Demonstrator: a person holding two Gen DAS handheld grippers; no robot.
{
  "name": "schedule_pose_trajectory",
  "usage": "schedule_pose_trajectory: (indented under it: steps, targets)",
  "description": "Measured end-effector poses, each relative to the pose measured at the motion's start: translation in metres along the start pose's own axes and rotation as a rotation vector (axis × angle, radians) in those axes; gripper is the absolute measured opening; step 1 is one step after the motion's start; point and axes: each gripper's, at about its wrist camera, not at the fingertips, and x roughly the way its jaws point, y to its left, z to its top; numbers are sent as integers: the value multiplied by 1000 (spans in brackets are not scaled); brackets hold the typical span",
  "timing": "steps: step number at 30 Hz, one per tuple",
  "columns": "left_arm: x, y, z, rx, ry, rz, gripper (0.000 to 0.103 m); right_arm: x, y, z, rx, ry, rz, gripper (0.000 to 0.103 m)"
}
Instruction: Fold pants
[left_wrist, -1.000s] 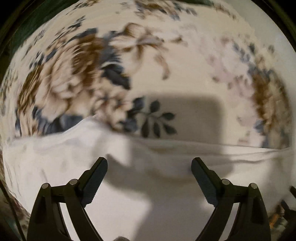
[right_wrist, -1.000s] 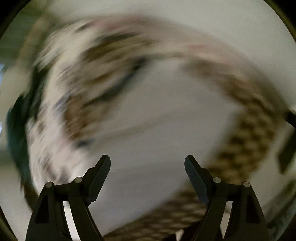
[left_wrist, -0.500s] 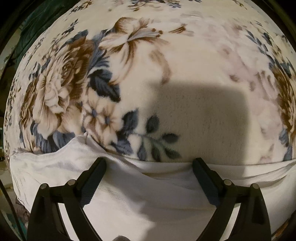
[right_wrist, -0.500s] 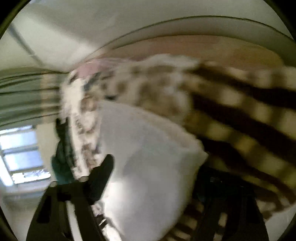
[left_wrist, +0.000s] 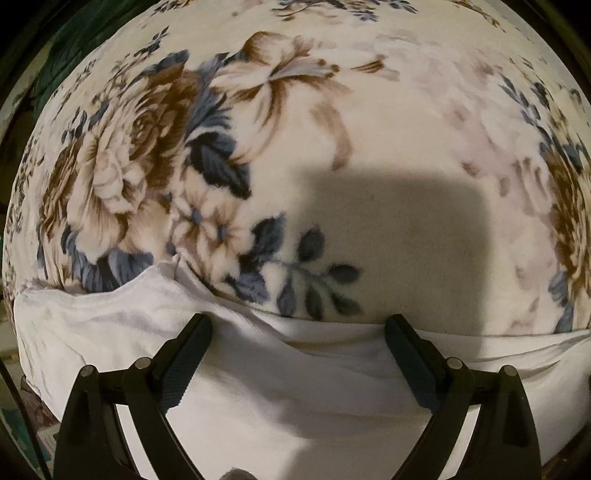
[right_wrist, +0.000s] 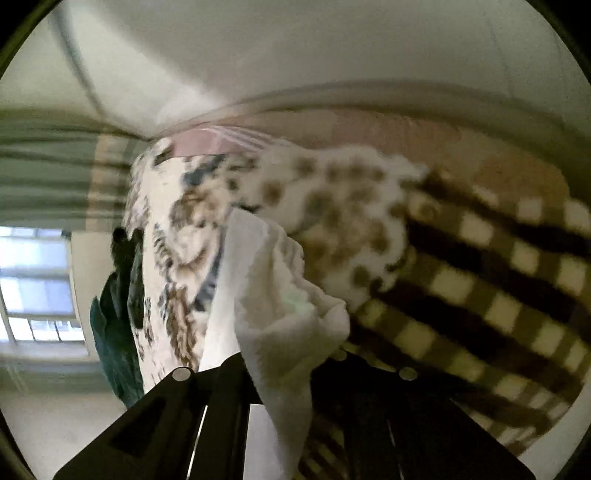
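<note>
Since a moment ago the right claw (right_wrist: 280, 369) has swung down and its jaws have just been closing; they are now clamped on a bunched corner of the white pants (right_wrist: 280, 295), likely to carry that edge across for a fold. Meanwhile the left claw (left_wrist: 297, 354) has crept toward the pants' edge (left_wrist: 258, 387), jaws wide apart and gripping nothing, hovering above the cloth. The pants lie spread on the bed's flowered blanket (left_wrist: 369, 129).

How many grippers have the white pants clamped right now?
1. The right gripper is shut on the white pants; the left gripper hangs open above the pants, gripping nothing.
</note>
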Motion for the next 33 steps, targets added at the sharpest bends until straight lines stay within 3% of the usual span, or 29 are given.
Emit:
schedule_pose_trajectory:
  steps: [2,8,14,17,22,28,31,33]
  targets:
    - [-12,4,0,-6,-18,-19,96,-2,-4,4,37,18,61,7]
    - [-70,29,-22,-43,-88,-120,96,-43,70,-15,-237,-17,79,7]
    - [-105,74,-52,-125,-101,-218,96,-41,171,-83,-522,13,52,8]
    - [-110,121,-72,-211,-79,-253,96,-9,211,-138,-665,57,20,8]
    - [-115,201,-99,-306,-94,-220,96,74,243,-274,-897,196,-63,8]
    - [-116,297,-129,-378,-113,-124,96,153,231,-457,-1232,359,-167,7]
    - [-110,322,-135,-393,-108,-123,96,178,217,-514,-1323,411,-228,8]
    - [-105,332,-136,-400,-105,-147,96,188,211,-531,-1373,413,-277,12]
